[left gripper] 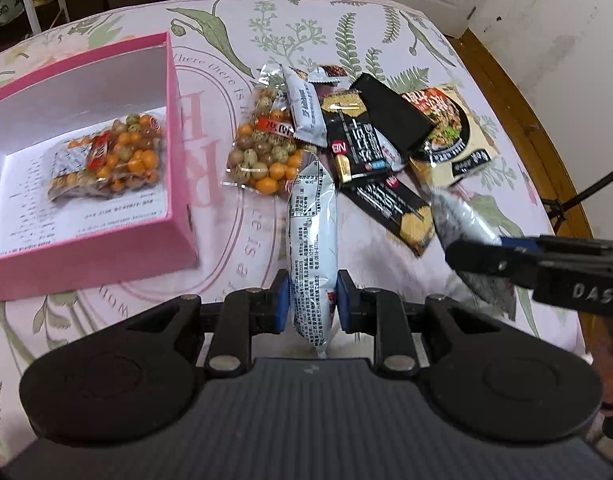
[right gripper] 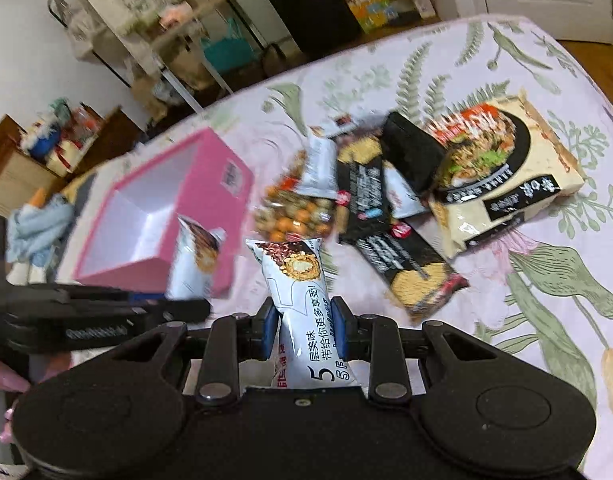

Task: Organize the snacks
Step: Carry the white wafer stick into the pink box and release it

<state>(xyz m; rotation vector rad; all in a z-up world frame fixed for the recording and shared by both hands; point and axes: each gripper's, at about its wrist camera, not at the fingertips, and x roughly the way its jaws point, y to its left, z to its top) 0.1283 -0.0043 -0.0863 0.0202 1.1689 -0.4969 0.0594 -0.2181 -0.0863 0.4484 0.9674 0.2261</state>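
White packet [right gripper: 302, 304] reads "5"; claw [left gripper: 592, 294] marked "DAS".

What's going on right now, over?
Left gripper shut on a white snack bar. Right gripper shut on another white bar. Pink box holds one nut bag. Nothing blocking.

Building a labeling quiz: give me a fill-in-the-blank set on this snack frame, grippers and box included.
1. Each gripper, left and right, is shut on a white ____ packet.
2. The open box on the tablecloth is ____ in colour.
3. The only snack inside the box is a clear bag of ____.
4. The beige noodle pack lies at the pile's ____ end in the left wrist view.

Missing words: snack; pink; coated nuts; right
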